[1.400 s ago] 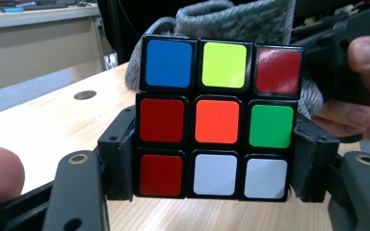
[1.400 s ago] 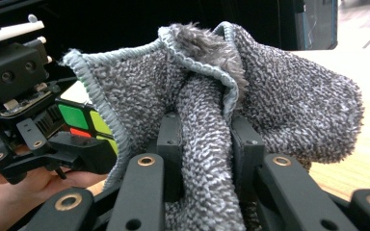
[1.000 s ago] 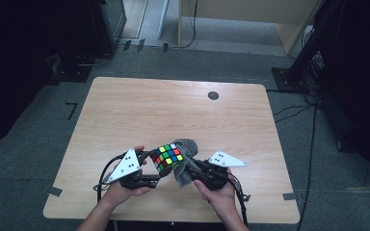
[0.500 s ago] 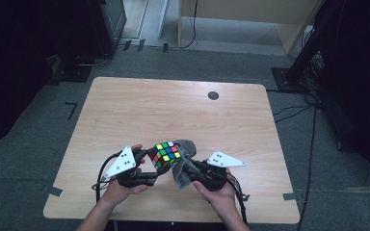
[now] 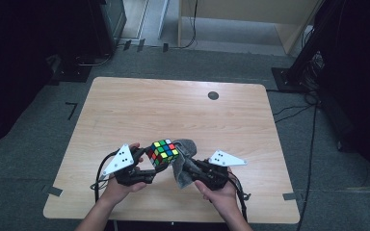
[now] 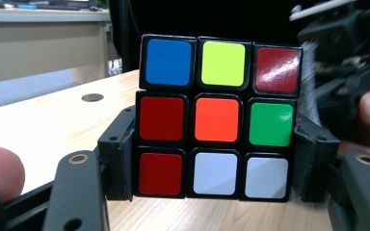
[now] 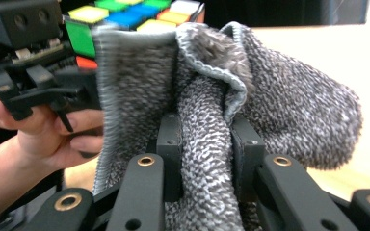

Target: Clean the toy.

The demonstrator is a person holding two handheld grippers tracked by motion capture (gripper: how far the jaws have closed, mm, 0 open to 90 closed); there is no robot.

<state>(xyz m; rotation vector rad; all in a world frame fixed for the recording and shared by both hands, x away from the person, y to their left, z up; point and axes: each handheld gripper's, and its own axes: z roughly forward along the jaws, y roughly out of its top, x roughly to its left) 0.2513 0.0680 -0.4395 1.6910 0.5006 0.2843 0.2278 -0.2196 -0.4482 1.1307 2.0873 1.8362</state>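
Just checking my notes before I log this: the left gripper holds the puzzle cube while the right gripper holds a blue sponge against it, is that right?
Not quite: the right gripper holds a grey cloth, not a blue sponge, as the right gripper view shows. The left gripper does hold the puzzle cube.

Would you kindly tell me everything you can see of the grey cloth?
The grey cloth looks like knitted, flecked terry with a stitched hem. It is bunched and folded, pinched between the jaws of the right gripper, which are shut on it. Held up off the wooden table, it drapes and presses against the side of the puzzle cube, which the left gripper clamps.
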